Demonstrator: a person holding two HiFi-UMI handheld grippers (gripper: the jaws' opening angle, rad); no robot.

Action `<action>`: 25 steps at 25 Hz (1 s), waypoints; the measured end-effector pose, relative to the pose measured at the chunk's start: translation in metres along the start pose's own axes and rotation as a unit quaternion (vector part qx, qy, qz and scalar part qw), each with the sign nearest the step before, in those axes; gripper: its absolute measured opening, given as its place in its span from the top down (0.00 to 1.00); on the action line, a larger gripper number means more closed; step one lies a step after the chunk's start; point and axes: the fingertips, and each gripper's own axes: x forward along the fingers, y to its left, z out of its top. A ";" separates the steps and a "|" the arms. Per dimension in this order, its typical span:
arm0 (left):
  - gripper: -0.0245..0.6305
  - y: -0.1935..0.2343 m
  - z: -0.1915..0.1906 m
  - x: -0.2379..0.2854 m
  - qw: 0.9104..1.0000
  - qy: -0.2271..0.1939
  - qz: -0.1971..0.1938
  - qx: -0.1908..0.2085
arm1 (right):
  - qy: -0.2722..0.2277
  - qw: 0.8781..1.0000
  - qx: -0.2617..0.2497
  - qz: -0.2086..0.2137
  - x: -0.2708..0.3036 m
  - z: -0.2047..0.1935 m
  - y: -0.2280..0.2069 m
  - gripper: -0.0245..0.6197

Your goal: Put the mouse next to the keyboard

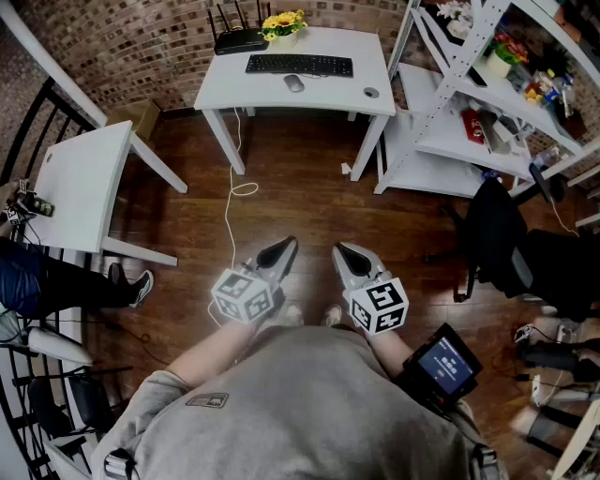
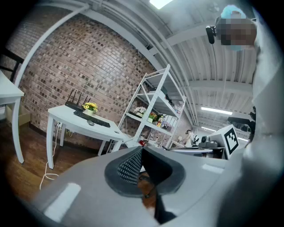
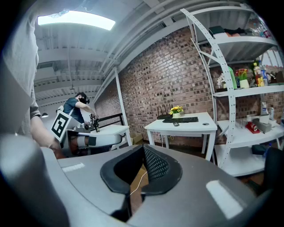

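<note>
Both pairs of jaws are closed tip to tip on nothing, the left gripper (image 1: 281, 247) and right gripper (image 1: 344, 253) side by side above the wooden floor (image 1: 300, 197). Well apart, on the white worktop (image 1: 230, 80), the mouse (image 1: 294, 83) lies just beside the keyboard (image 1: 299, 65), on its near side.

Desk (image 1: 225, 89): standing far ahead.
Keyboard (image 1: 299, 65): lying on the desk.
Mouse (image 1: 293, 83): lying just before the keyboard.
Router (image 1: 240, 40), flowers (image 1: 283, 22): sitting behind the keyboard.
Shelving (image 1: 450, 131): standing right of the desk.
</note>
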 end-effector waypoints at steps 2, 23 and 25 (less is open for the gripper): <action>0.96 0.005 0.003 -0.001 1.000 0.000 -0.002 0.000 | 0.001 1.000 0.001 -0.006 0.004 0.001 0.000 0.94; 0.96 0.103 0.063 0.082 0.999 -0.024 0.024 -0.010 | -0.013 1.000 0.001 -0.006 0.113 0.054 -0.084 0.94; 0.96 0.114 0.078 0.103 0.999 -0.027 0.030 -0.008 | -0.017 1.000 -0.003 0.000 0.128 0.071 -0.103 0.94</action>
